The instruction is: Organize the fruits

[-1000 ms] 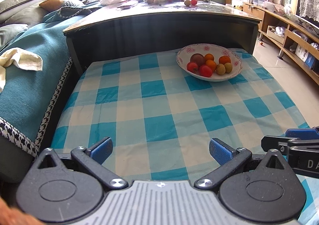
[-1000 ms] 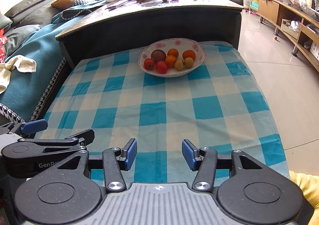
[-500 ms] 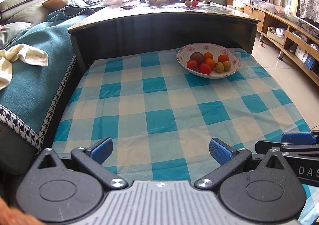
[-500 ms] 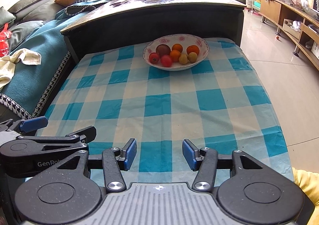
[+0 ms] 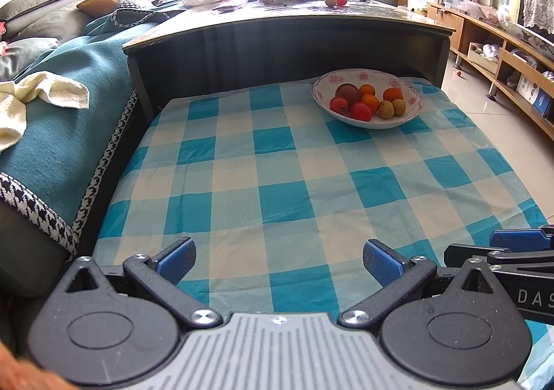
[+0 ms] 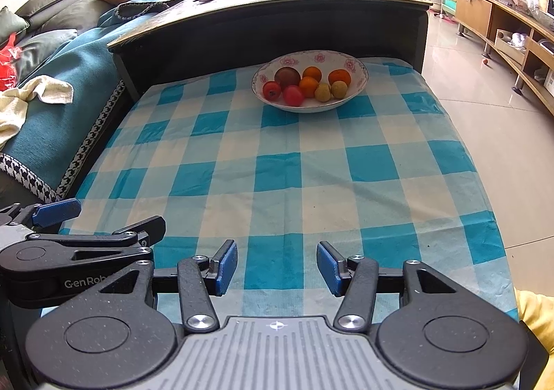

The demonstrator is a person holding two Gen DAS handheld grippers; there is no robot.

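Left gripper (image 5: 278,260) wide open, empty; right gripper (image 6: 277,267) part open, empty. Fruit bowl (image 6: 360,76) far on checked cloth (image 6: 277,161).

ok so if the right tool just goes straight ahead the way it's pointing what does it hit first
Probably the checked cloth: the right tool hangs open over its near edge, angled slightly down. If it clears the cloth, the fruit bowl is next, though depth is unclear.

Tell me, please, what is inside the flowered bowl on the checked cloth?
The bowl holds a dark brown fruit, three orange fruits, two red ones and two yellowish ones. Anything beneath that pile is hidden from both views.
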